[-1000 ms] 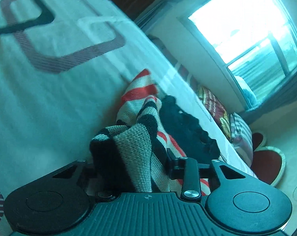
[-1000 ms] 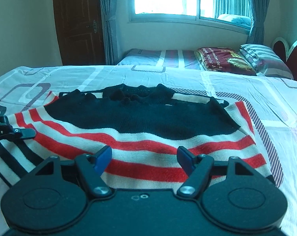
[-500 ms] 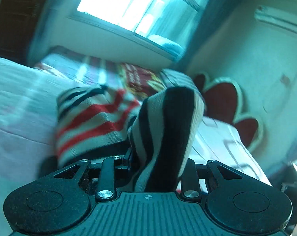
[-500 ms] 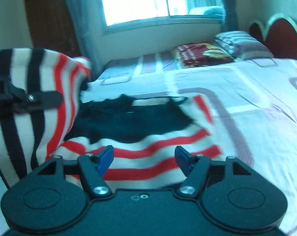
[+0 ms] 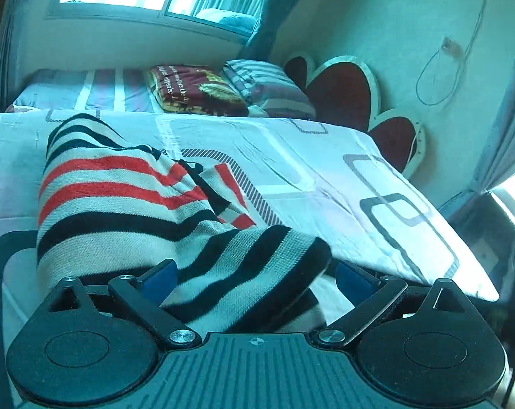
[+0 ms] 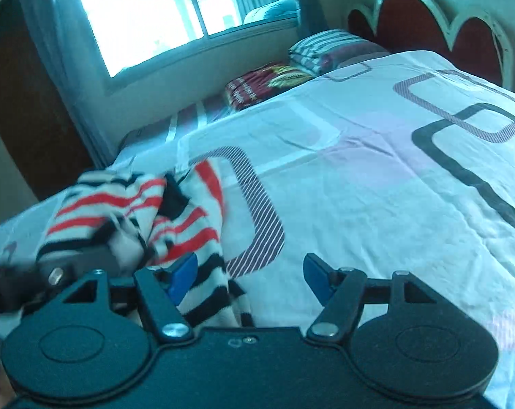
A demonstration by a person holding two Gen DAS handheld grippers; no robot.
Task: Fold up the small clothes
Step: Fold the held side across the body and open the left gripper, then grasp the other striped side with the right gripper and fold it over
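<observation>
Close in: both grippers spread wide over the striped knit sweater.
Left gripper jaws apart, a folded sweater edge draped loose between them, not pinched. Right gripper jaws apart, sweater hem brushing its left blue finger. Sweater bunched on the patterned white bedsheet. Beyond: folded maroon blanket, striped pillow, red scalloped headboard, window.

blurred: left tongs, right view | hidden: sweater near end, behind tongs body
</observation>
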